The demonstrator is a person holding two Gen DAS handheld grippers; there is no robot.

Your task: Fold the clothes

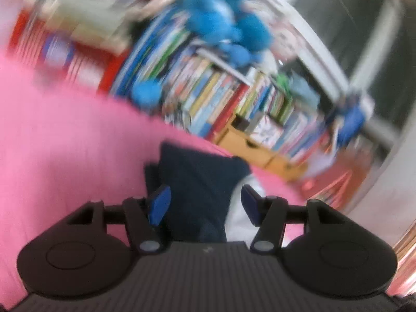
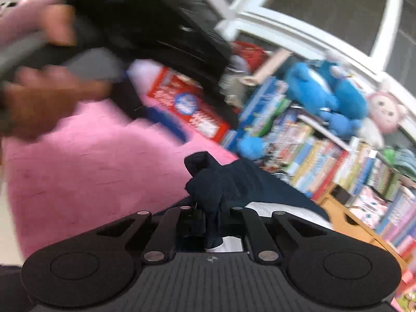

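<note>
A navy garment (image 1: 200, 171) with a white part (image 1: 238, 215) lies on the pink blanket (image 1: 65, 143). In the left wrist view my left gripper (image 1: 205, 204) stands open around it. The left blue pad is near the cloth and the right pad is apart from it. In the right wrist view my right gripper (image 2: 212, 218) is shut on a bunched fold of the navy garment (image 2: 221, 179), which rises in front of the jaws. A person's hand (image 2: 46, 104), blurred, holds the other gripper's black body (image 2: 156, 26) at the upper left.
A low bookshelf (image 2: 325, 161) packed with books runs behind the blanket. On it sit a blue plush toy (image 2: 325, 88) and a pink one (image 2: 384, 111). A red box (image 2: 187, 104) and a wooden box (image 1: 249, 145) stand at the blanket's far edge.
</note>
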